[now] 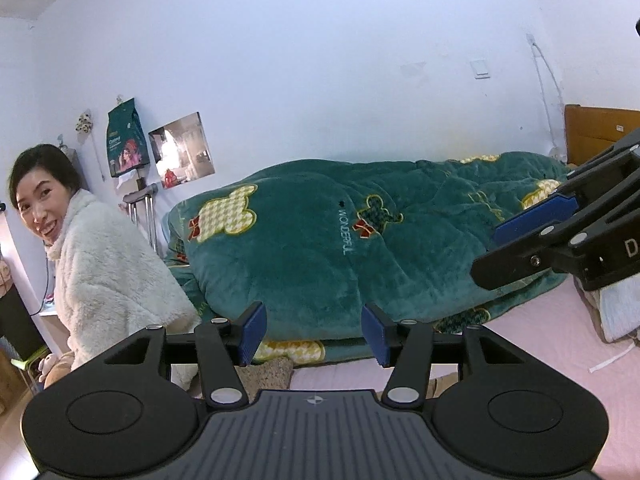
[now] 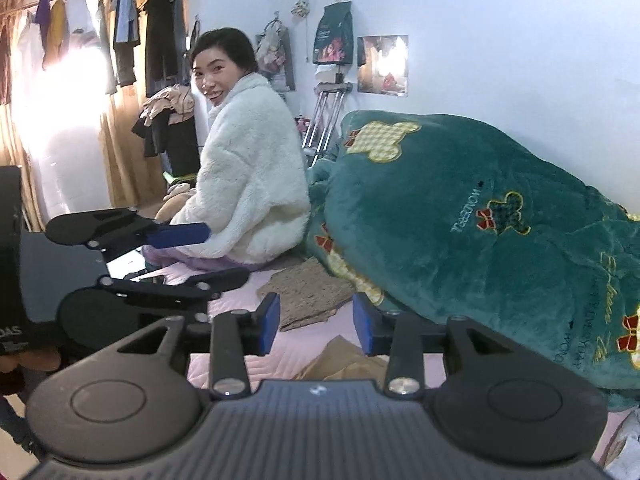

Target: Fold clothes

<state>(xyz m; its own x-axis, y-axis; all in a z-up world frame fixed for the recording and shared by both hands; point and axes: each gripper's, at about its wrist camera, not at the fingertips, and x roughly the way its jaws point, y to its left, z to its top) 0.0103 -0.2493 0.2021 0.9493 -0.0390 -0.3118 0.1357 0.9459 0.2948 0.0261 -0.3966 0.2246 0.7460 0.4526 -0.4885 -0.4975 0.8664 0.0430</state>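
A teal quilt (image 1: 320, 248) with yellow houndstooth bear shapes and red bows lies on the pale pink bed (image 1: 540, 344). Beside the quilt, a person wears a fluffy white jacket (image 2: 248, 176). Near the quilt's edge lies a speckled brown garment (image 2: 308, 296).

Big green plush quilt (image 1: 320, 248) with checkered bear patches is piled along the wall side of my bed (image 1: 540, 340), which has a pink sheet. A person in a fluffy white jacket (image 2: 248, 176) sits at the far end. Crutches (image 2: 326, 120) lean on the wall under a hanging bag (image 2: 334, 34) and a photo (image 2: 383, 65). Wooden headboard (image 1: 600, 132) sits at the right.
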